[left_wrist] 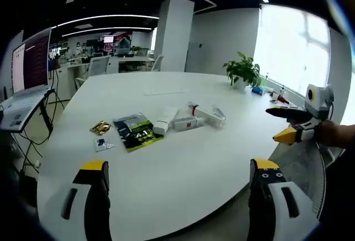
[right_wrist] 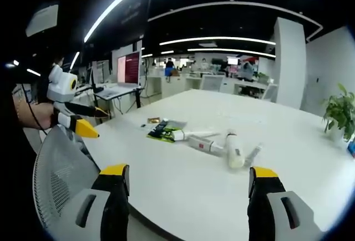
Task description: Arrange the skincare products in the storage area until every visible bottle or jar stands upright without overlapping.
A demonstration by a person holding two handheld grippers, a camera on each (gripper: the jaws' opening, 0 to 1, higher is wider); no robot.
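White desk (left_wrist: 183, 158) in an open office carries toppled skincare tubes (left_wrist: 191, 116) beside a dark packet (left_wrist: 136, 131). Left gripper (left_wrist: 180, 177) and right gripper (right_wrist: 188, 183): fingers wide apart, holding nothing.

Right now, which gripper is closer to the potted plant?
Right. The right gripper sits on the potted plant's side of the table; the left gripper sits at the opposite side.

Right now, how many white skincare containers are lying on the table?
3, side by side: a tube beside the green packet, a box next, then a bottle nearest the plant. Another small item may lie hidden behind the bottle.
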